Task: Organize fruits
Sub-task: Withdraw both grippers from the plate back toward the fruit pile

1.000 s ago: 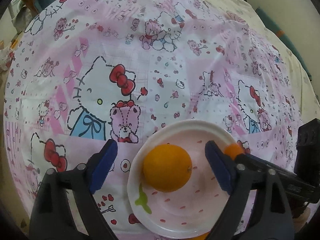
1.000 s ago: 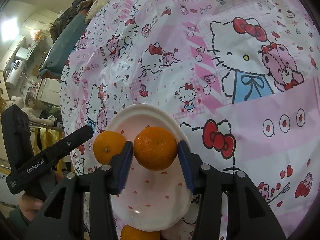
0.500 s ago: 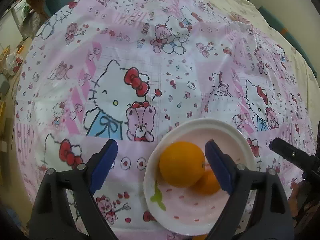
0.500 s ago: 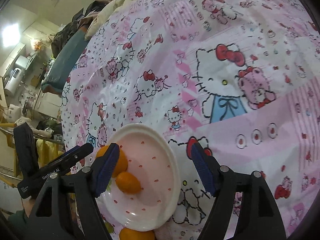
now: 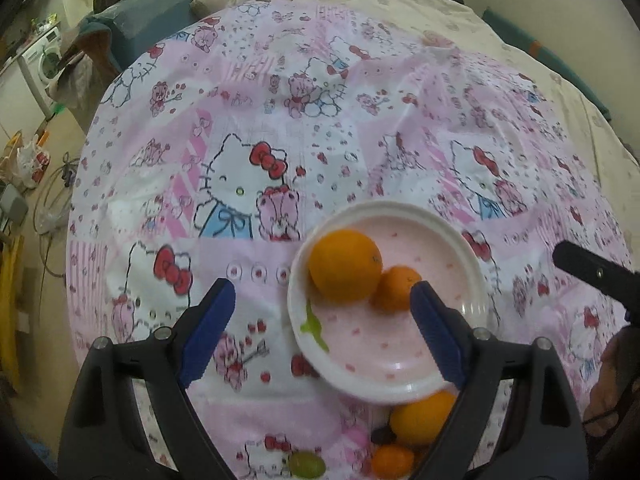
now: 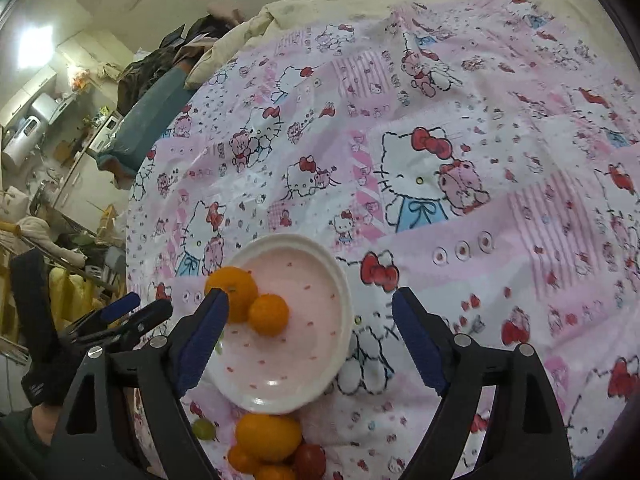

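A white plate with a pink spotted middle (image 5: 384, 376) (image 6: 280, 396) lies on the Hello Kitty cloth. In it a large orange (image 5: 344, 266) (image 6: 234, 286) touches a small orange (image 5: 396, 288) (image 6: 269, 315). My left gripper (image 5: 322, 300) hangs open above the plate's left side, nothing between its blue pads. My right gripper (image 6: 310, 312) is above the plate too, its jaws opening and holding nothing. Below the plate lies a heap of loose fruit: an orange (image 5: 422, 420) (image 6: 268, 434), smaller oranges (image 5: 392, 460) (image 6: 240, 460), a green grape (image 5: 306, 464) (image 6: 203, 428) and a red fruit (image 6: 310, 460).
The pink patterned cloth (image 5: 280, 128) (image 6: 480, 160) covers a round surface with a cream blanket (image 5: 400, 12) behind it. The other gripper shows at the right edge (image 5: 592, 272) and lower left (image 6: 120, 320). A cluttered floor and appliances lie beyond the left edge.
My right gripper let go of the small orange in the plate, opened and drew back upward. My left gripper also pulled up and away; the plate now looks smaller in both views.
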`<action>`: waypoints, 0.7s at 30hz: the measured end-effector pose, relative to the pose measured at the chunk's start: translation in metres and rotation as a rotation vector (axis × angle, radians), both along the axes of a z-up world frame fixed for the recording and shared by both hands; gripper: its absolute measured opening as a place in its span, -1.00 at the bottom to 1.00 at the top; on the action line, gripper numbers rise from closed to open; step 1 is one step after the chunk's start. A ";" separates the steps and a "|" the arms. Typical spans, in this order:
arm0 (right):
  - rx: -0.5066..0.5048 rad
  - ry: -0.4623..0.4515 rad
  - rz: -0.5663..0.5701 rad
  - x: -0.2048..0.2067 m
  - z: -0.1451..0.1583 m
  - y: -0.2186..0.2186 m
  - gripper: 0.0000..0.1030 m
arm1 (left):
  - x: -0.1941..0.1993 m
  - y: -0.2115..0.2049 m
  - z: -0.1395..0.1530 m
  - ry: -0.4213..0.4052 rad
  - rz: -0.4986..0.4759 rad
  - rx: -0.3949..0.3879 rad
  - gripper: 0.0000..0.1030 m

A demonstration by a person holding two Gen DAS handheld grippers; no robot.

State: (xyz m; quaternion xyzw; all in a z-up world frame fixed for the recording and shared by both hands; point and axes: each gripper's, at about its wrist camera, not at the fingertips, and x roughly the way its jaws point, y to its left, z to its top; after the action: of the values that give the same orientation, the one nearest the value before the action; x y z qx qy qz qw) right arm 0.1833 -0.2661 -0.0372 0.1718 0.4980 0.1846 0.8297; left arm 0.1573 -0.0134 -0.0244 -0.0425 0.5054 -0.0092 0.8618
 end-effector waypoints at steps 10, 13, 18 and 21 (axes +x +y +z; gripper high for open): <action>0.010 -0.011 -0.041 -0.054 0.010 -0.012 0.67 | -0.038 0.008 0.015 -0.018 0.018 0.025 0.69; -0.008 -0.011 -0.066 -0.070 0.010 -0.018 0.67 | -0.051 0.004 0.016 -0.022 0.010 0.035 0.69; -0.029 -0.020 -0.090 -0.095 0.012 -0.023 0.67 | -0.072 -0.003 0.019 -0.041 -0.016 0.035 0.69; -0.043 -0.037 -0.095 -0.109 0.015 -0.023 0.67 | -0.082 -0.008 0.018 -0.048 -0.018 0.022 0.69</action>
State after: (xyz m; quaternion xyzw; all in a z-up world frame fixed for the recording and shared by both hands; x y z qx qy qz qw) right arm 0.0746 -0.2894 -0.0220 0.1740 0.4775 0.1376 0.8502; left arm 0.0753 -0.0216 -0.0068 -0.0282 0.4849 -0.0126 0.8740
